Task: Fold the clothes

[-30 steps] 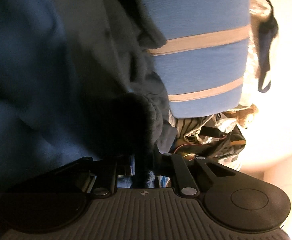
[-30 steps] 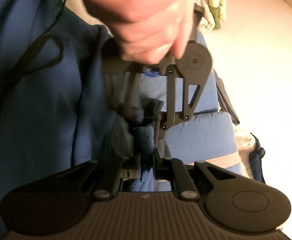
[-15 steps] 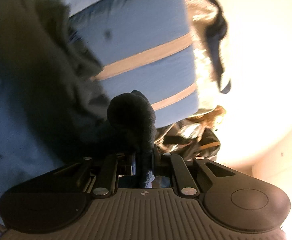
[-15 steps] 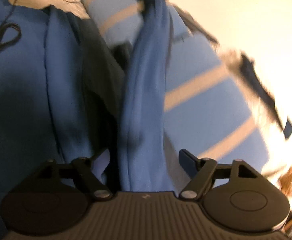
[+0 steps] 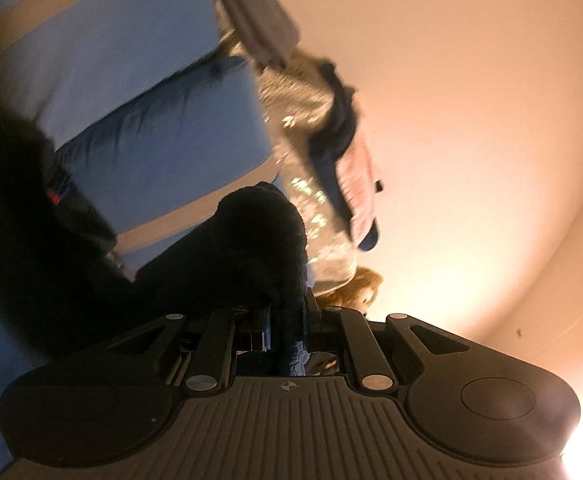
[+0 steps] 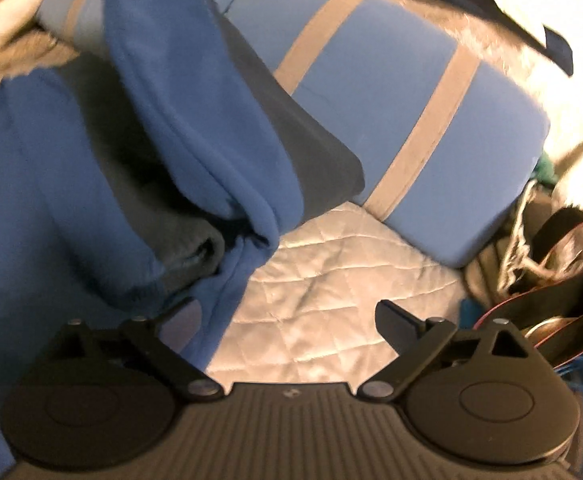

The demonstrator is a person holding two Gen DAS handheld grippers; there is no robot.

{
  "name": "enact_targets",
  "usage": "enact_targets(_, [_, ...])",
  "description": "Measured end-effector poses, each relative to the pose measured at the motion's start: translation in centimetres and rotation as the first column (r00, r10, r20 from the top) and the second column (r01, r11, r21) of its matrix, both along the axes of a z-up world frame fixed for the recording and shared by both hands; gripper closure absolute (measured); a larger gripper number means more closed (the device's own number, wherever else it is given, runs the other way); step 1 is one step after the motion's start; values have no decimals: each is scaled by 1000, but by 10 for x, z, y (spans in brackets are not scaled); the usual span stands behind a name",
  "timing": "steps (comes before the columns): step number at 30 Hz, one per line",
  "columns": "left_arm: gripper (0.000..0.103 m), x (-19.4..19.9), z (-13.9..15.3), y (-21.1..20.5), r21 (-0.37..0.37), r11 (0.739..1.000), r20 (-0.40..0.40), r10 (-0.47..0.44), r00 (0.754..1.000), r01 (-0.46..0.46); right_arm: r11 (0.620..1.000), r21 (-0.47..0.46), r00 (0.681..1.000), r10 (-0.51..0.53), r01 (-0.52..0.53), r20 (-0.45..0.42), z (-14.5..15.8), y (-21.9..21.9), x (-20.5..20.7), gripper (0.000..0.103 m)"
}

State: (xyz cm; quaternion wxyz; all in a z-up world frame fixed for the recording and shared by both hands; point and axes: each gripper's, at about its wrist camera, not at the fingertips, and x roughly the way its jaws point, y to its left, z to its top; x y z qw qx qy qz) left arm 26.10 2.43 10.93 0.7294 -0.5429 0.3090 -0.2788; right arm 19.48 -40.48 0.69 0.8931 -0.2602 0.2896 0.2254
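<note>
Fleece (image 5: 263,236) bunching dark between closed fingers of left hand-held gripper (image 5: 287,320); right hand-held gripper (image 6: 287,316) gaping empty over quilt (image 6: 331,280), blue fleece draping beside striped cushion (image 6: 391,80). Likely slipping, collapsing fold, given single pinch.

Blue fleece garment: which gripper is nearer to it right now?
Left. The left gripper is shut on a bunched fold of the blue fleece garment; the right gripper hangs open beside it, gripping nothing, over the white quilted cover.
</note>
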Motion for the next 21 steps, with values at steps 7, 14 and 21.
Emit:
enact_targets(7, [90,6,23,9,-15,1000,41,27,999,-27,1000,29,1000,8,-8,6,-4,28,37,6])
enact_targets(14, [90,17,42,13,-31,998,73,48,996,-46,999,37,1000,8,-8,20,-12,62,67,18])
enact_targets(21, [90,22,36,23,-77,996,122,53,991,-44,998,18,998,-57,57,9,-25,68,86,23])
